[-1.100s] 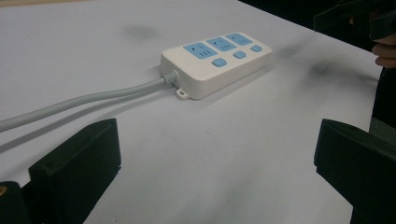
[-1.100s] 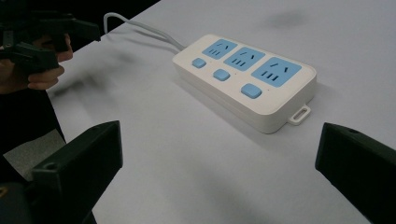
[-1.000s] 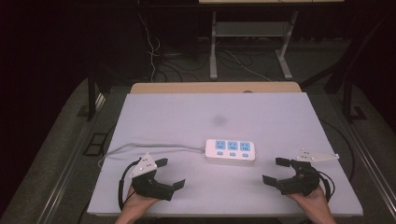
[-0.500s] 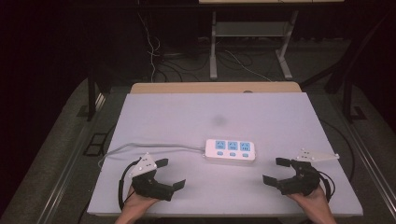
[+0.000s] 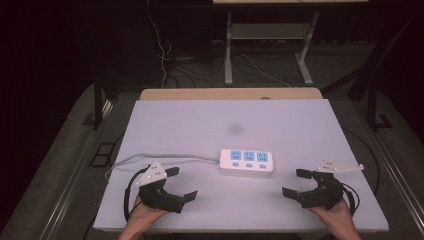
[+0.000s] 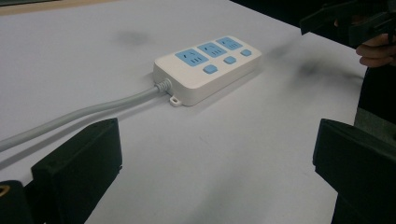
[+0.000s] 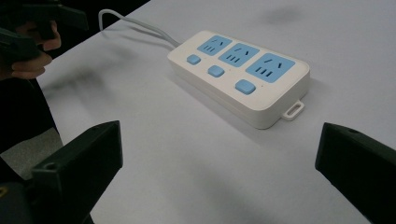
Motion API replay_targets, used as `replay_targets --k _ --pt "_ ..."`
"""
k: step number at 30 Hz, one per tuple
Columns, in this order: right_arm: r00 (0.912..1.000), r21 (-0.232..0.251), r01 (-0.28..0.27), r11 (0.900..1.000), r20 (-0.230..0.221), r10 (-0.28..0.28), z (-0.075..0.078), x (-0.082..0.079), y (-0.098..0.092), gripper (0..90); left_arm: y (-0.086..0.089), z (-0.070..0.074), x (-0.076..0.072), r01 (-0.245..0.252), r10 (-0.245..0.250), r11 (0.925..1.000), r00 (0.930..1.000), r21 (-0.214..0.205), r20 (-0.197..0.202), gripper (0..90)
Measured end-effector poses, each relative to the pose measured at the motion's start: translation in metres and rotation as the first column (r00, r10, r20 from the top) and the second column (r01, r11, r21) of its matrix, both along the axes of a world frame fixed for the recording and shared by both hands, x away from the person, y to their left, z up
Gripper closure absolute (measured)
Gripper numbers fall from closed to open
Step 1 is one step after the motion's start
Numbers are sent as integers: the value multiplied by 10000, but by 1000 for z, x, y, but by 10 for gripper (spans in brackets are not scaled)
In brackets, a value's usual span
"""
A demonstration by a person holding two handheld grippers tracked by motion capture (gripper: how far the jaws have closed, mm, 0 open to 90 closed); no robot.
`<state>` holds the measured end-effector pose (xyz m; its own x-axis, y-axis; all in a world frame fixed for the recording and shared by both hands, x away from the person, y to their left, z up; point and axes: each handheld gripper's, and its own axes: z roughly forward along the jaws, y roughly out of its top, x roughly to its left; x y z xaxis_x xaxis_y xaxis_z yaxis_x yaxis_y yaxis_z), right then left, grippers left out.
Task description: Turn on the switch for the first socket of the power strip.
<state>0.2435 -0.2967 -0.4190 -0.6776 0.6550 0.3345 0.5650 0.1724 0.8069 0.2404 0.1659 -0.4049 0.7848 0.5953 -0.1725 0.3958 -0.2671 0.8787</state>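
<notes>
On the white bench [image 5: 280, 135], a white power strip [image 5: 247, 161] with three blue sockets and three blue buttons is lying flat near the middle, slightly toward the person's side, its grey cord [image 5: 150, 158] trailing off to the bench's left edge. Toward the near left corner, the left hand-held gripper [image 5: 181, 184] is resting with its jaws spread wide apart, gripping nothing and pointing toward the strip. Toward the near right corner, the right hand-held gripper [image 5: 295, 183] is sitting likewise with jaws apart and empty, well clear of the strip's end.
</notes>
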Motion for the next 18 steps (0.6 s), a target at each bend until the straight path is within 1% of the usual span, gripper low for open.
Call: replay_targets --k 4,8,12,15,18 --pt "10000 -13 25 10000 38 -25 0 0 -1 4 2 5 2 23 -23 10000 10000 82 -28 8" --pt "10000 -22 46 10000 29 -46 0 0 -1 4 4 8 5 36 -34 9999 9999 118 -156 8" --pt "10000 -23 52 10000 53 -52 0 0 -1 4 3 9 7 83 -79 9999 9995 108 -304 9" --pt "10000 -24 62 10000 40 -62 0 0 -1 4 2 11 11 185 -176 9995 9992 246 -363 10" --pt "10000 -22 67 10000 45 -67 0 0 -2 4 1 13 15 256 -244 9993 9987 287 -440 11"
